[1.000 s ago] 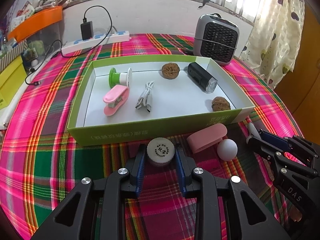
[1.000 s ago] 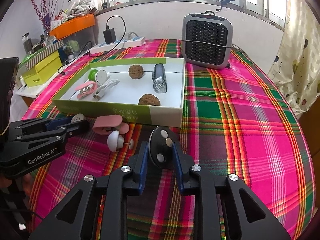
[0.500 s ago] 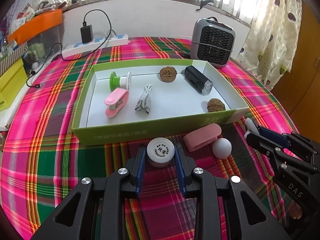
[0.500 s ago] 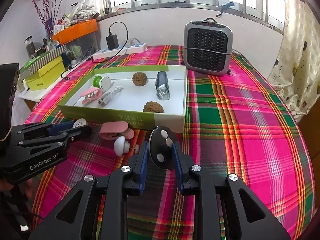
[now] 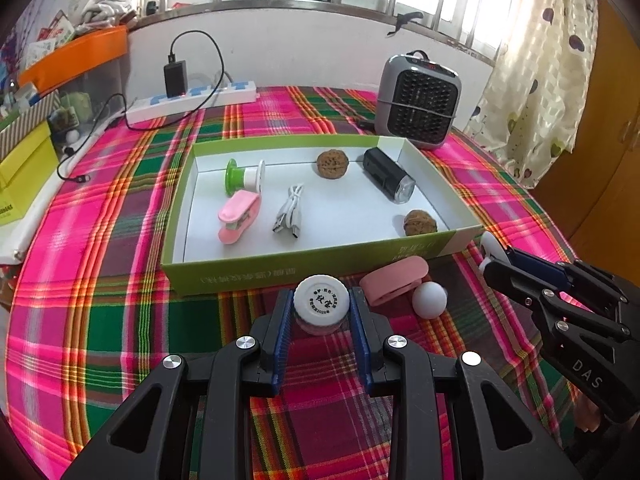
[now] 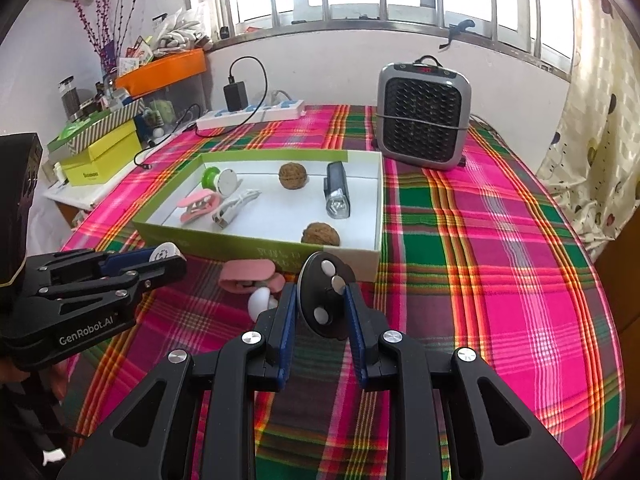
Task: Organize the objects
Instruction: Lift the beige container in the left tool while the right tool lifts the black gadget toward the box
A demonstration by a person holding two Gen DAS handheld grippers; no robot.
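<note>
Woven plaid tablecloth — matt cardboard box, wrinkled rough walnuts.

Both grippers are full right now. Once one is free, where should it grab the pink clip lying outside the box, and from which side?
Grip the pink clip across its narrow width near mid-length, coming from above. It lies flat on the cloth, long and low. The box wall stands close behind it and the white ball sits at its near side, so a level approach looks crowded.
</note>
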